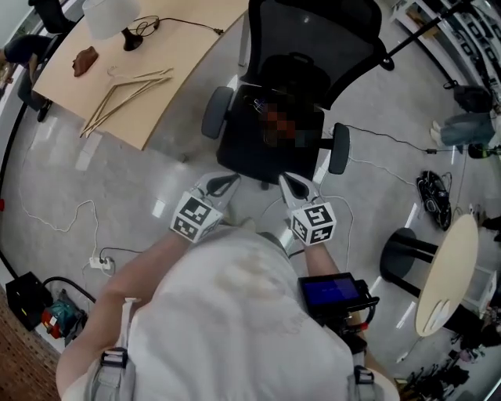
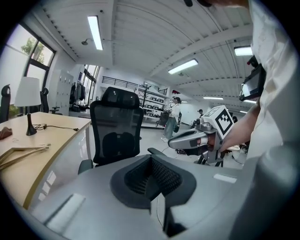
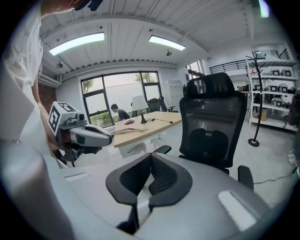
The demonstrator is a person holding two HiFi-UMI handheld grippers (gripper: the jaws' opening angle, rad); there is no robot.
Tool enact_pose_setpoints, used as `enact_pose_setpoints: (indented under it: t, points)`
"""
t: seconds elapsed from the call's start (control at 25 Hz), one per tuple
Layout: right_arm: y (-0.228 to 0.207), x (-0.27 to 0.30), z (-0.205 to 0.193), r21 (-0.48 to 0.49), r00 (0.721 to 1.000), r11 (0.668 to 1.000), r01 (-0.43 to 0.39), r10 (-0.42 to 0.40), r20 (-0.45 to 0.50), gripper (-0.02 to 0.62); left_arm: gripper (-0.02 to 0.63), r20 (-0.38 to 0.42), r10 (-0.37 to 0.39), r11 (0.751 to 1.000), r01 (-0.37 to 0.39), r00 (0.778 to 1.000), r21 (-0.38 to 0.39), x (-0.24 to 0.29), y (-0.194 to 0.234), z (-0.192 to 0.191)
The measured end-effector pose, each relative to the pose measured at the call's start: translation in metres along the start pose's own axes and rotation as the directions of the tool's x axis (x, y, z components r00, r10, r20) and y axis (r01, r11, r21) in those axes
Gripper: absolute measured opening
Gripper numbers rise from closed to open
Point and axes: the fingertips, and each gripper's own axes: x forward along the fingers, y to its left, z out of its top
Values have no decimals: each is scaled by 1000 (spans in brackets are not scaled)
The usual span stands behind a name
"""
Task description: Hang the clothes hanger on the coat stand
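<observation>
Wooden clothes hangers (image 1: 125,92) lie on the light wood table (image 1: 172,70) at the upper left; they also show in the left gripper view (image 2: 23,152) and the right gripper view (image 3: 127,130). The black coat stand (image 3: 259,93) rises at the far right beside shelves, and its pole (image 1: 419,33) crosses the head view's top right. Both grippers hover close to the person's body, far from the hangers. My left gripper (image 1: 227,182) (image 2: 151,161) is shut and empty. My right gripper (image 1: 291,183) (image 3: 151,161) is shut and empty too.
A black office chair (image 1: 297,78) stands directly ahead, between me and the table. A white lamp (image 1: 109,19) and a brown object (image 1: 84,60) sit on the table. A round table (image 1: 450,274) and black stool (image 1: 407,251) are at right. Cables and a power strip (image 1: 102,264) cross the floor.
</observation>
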Motion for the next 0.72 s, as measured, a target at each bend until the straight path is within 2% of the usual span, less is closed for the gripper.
enact_pose_setpoints:
  t: [0.28,0.72]
  points:
    - [-32,39,13,-31,997,999,44,-46,-65,14,2,-2,-54,998,54,999,-7,20,28,19]
    - [-85,98,-18,25,984,1000,-10,15,-175,14,2,-101,-5,997,-3,995,-74,69,49,7]
